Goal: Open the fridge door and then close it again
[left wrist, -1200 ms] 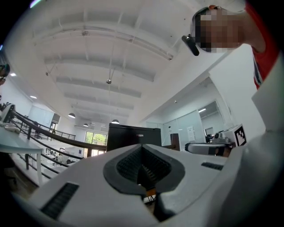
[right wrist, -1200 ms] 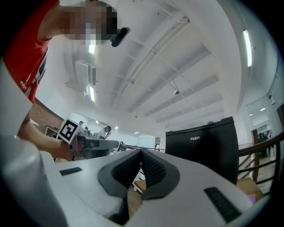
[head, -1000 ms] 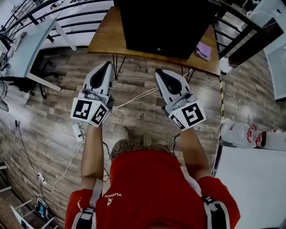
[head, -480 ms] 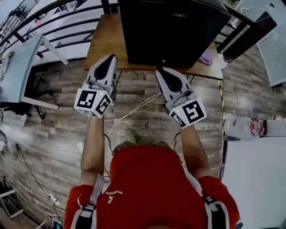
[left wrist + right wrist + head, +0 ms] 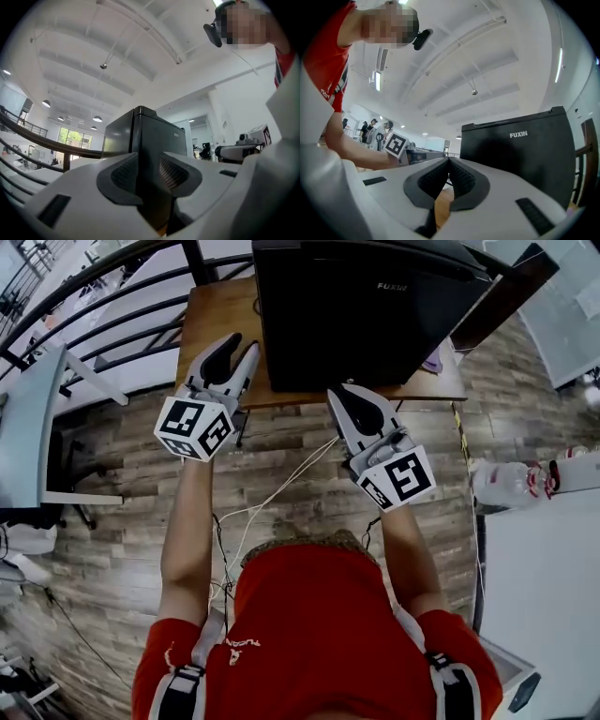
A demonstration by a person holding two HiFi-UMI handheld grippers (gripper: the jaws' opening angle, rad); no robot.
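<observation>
Head view: two grippers face the black box-shaped fridge (image 5: pixel 356 306), door shut, standing on the brown wooden table (image 5: pixel 211 320).
The left gripper (image 5: pixel 240 344) sits near the fridge's left front corner, its jaws opening and empty, with the door's edge lined up in the gap, likely to hook and pull it. The right gripper (image 5: pixel 343 395), jaws pressed together on nothing, waits just before the door face, seemingly spare.

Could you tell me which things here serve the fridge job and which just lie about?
Job:
black box-shaped fridge
left gripper, jaws opening, nothing between them
right gripper, shut

Lying about:
purple cloth on the wooden table
white cable
clear plastic bottles
</observation>
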